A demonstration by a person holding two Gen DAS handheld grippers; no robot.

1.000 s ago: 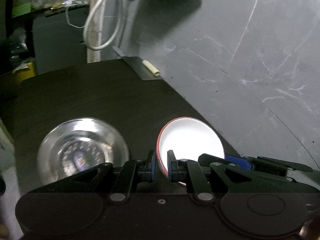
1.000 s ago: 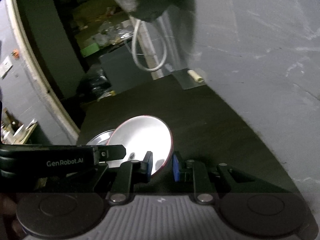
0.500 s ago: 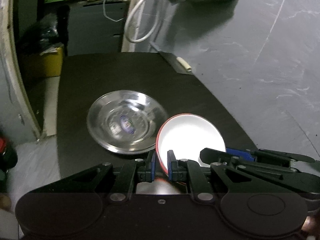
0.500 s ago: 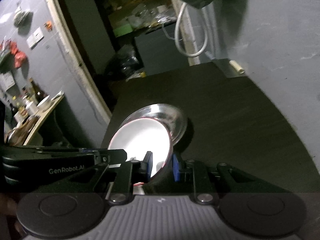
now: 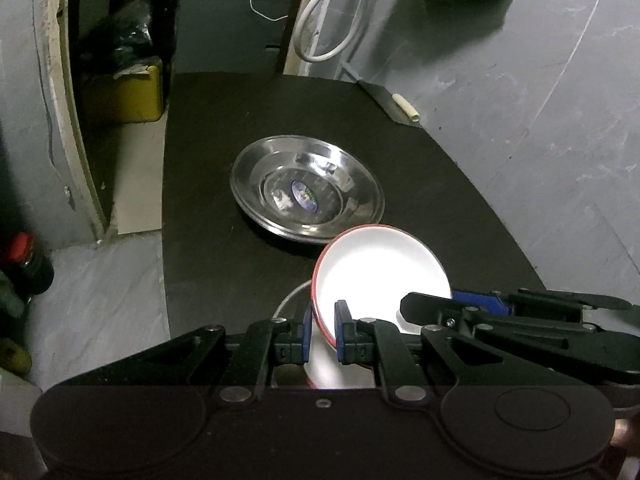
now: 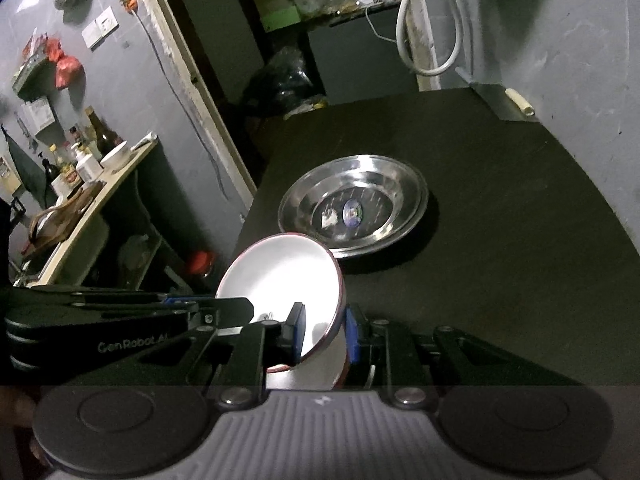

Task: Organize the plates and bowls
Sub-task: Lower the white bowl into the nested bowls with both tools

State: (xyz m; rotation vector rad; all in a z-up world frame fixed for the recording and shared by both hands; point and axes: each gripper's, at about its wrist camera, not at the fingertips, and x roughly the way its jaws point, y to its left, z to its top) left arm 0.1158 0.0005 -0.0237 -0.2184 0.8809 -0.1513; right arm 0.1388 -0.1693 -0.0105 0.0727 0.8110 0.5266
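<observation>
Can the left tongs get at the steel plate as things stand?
Probably not yet. The left tongs are shut on the rim of the white bowl, as are the right tongs. The steel plate lies unobstructed on the dark table ahead, so only the held bowl hinders.

Left hand-held gripper angled downward, jaws nearly closed, right hand-held gripper likewise, facing it
</observation>
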